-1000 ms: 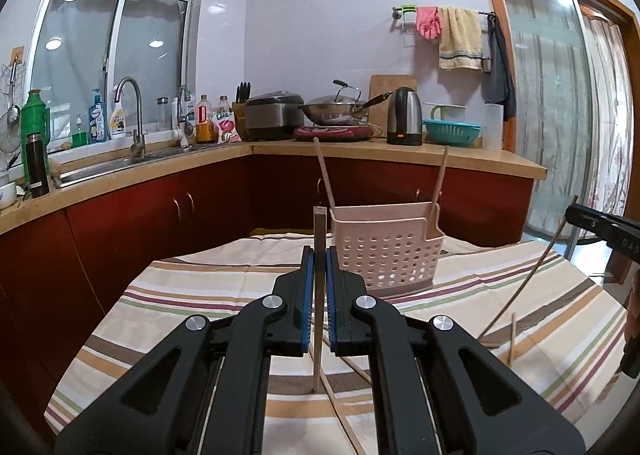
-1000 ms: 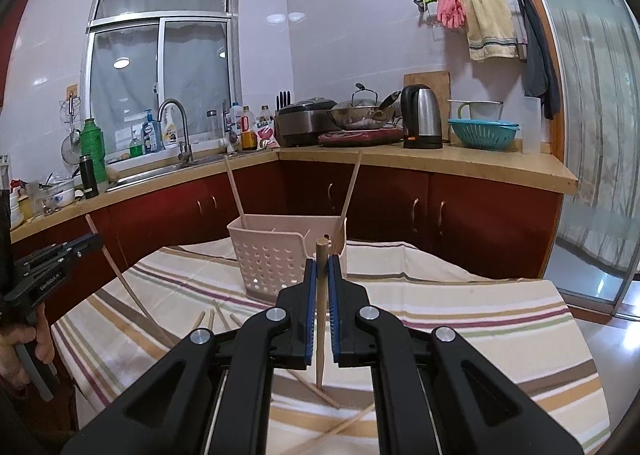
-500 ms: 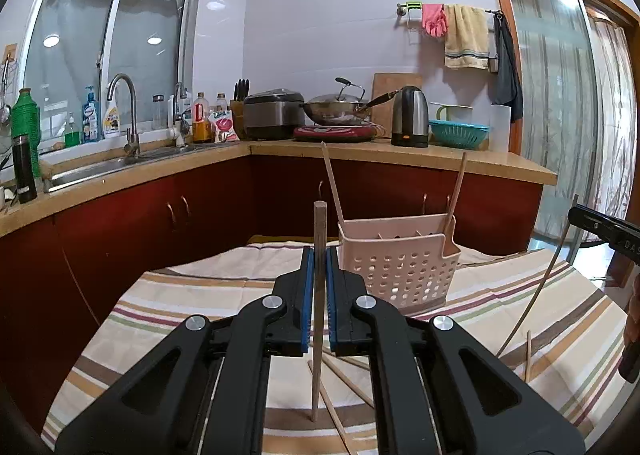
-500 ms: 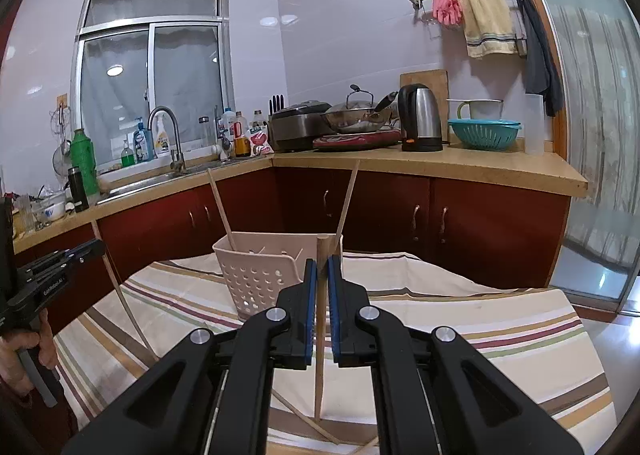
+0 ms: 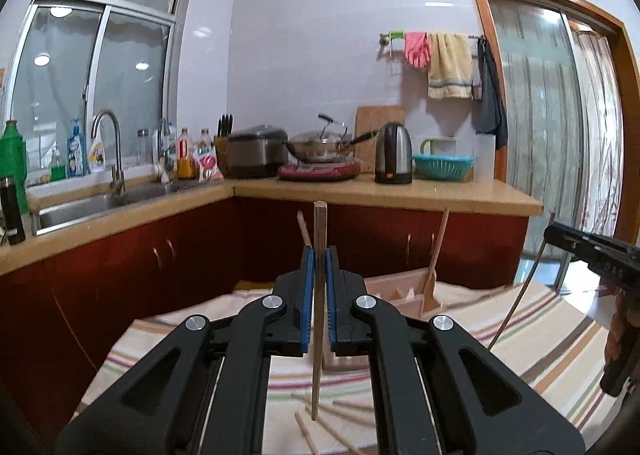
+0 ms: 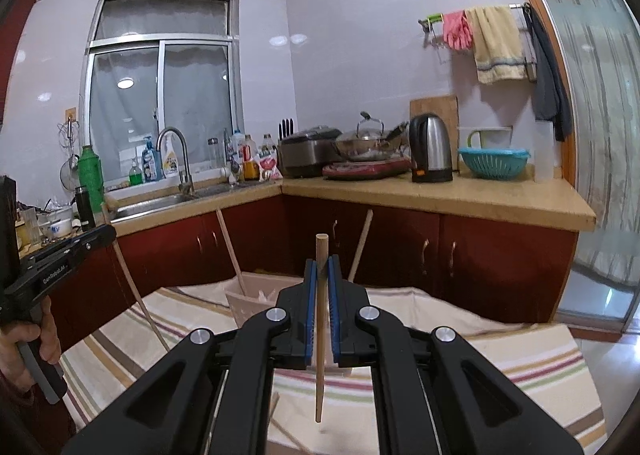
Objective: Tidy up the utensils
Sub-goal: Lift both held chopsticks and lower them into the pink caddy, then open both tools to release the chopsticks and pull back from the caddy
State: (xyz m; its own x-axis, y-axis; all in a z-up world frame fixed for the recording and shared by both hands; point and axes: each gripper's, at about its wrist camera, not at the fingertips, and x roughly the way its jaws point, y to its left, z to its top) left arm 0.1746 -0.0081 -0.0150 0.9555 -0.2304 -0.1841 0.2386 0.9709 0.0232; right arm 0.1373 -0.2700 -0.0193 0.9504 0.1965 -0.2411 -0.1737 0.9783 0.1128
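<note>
My left gripper (image 5: 319, 255) is shut on a wooden chopstick (image 5: 318, 335) held upright, above the striped table. My right gripper (image 6: 321, 267) is shut on another upright chopstick (image 6: 320, 335). The pink perforated utensil basket (image 5: 394, 295) sits just beyond the left gripper, mostly hidden by its fingers, with chopsticks (image 5: 436, 255) leaning in it. The same basket (image 6: 252, 301) shows ahead-left in the right wrist view. The right gripper also shows at the left view's right edge (image 5: 592, 251), and the left gripper at the right view's left edge (image 6: 60, 259).
Several loose chopsticks (image 5: 340, 419) lie on the striped tablecloth (image 5: 540, 343) below the left gripper. Red cabinets and a counter (image 5: 380, 191) with sink, cooker, wok and kettle stand behind. A glass door (image 5: 532, 127) is at the right.
Both grippers have risen and moved closer to the basket, still holding their chopsticks. The basket now sits lower in both views, partly behind the fingers.
</note>
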